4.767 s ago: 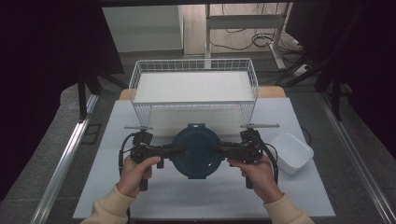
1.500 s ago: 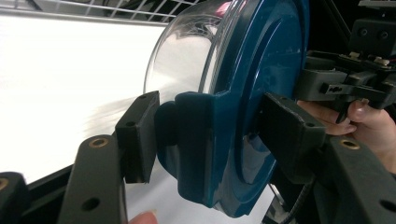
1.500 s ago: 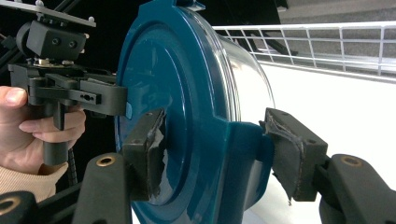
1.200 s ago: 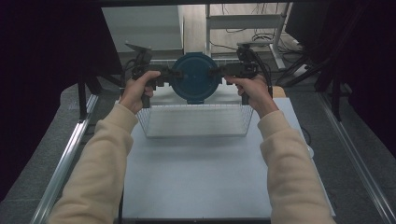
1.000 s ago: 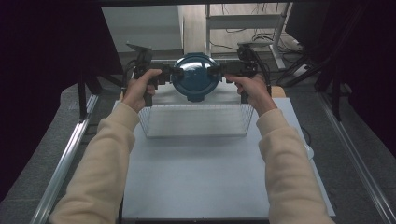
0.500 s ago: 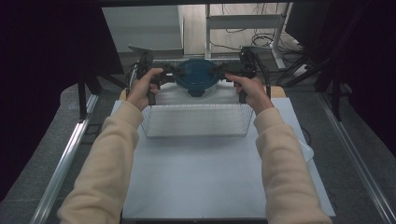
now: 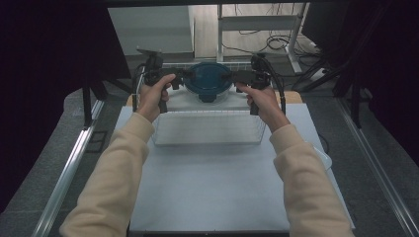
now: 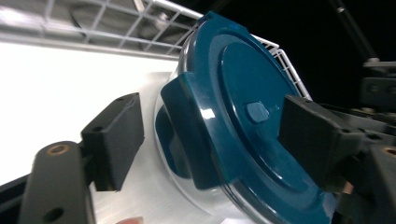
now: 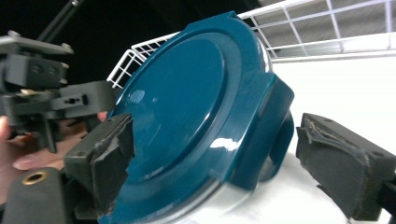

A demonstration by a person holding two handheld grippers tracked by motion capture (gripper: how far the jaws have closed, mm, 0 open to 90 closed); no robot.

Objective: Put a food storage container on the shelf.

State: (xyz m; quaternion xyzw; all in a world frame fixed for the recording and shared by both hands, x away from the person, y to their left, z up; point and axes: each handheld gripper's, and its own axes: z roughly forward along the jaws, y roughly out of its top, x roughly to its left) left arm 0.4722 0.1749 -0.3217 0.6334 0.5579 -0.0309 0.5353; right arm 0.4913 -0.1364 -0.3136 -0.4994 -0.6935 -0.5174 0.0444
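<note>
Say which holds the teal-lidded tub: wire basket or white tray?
The wire basket; the teal-lidded tub sits at its far end. The white tray lies apart.

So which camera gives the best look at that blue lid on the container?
The right gripper view: the blue lid is close, nearly whole, with its side latch clear. The left gripper view also has it close, but one pad hides part. In the high view it is small and distant, inside the wire basket.

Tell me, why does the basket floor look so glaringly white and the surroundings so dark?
In the left gripper view the basket floor is washed out white; in the right gripper view the blue lid carries small glints and a blurred lower edge; the high view is dim at both sides.
</note>
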